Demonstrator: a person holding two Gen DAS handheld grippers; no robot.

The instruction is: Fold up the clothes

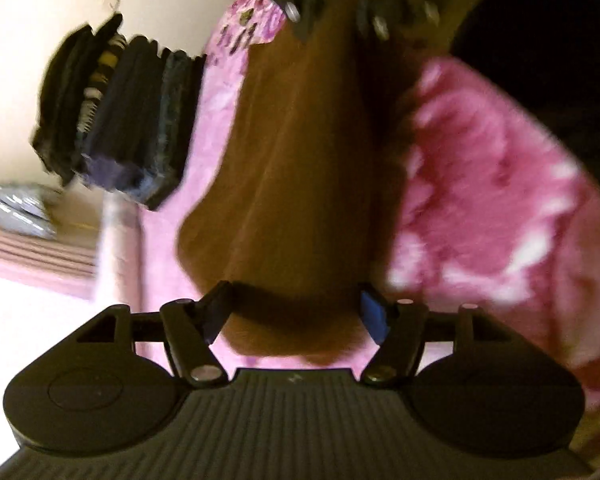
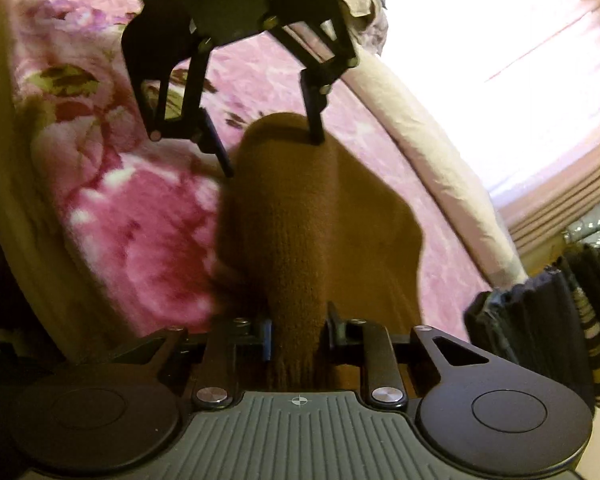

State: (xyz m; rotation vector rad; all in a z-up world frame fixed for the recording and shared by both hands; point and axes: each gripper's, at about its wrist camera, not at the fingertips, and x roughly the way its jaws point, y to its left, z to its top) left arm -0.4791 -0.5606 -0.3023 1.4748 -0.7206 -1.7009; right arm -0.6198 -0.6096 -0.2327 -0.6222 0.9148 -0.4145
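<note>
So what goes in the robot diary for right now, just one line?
task: fold clothes | brown knit garment on pink blanket | right gripper: shut on it | left gripper: open

The left wrist view is smeared by motion, so the stack of dark folded clothes (image 1: pixel 116 112) shows only as blurred bands with no single garment to tell apart, and the silvery object (image 1: pixel 18 212) beside it cannot be identified. The top edge cuts off the right gripper (image 1: pixel 332 20), leaving its far end of the brown knit garment (image 1: pixel 292 168) hidden. In the right wrist view the window (image 2: pixel 500 40) is blown out to white and the stack runs off the right edge
</note>
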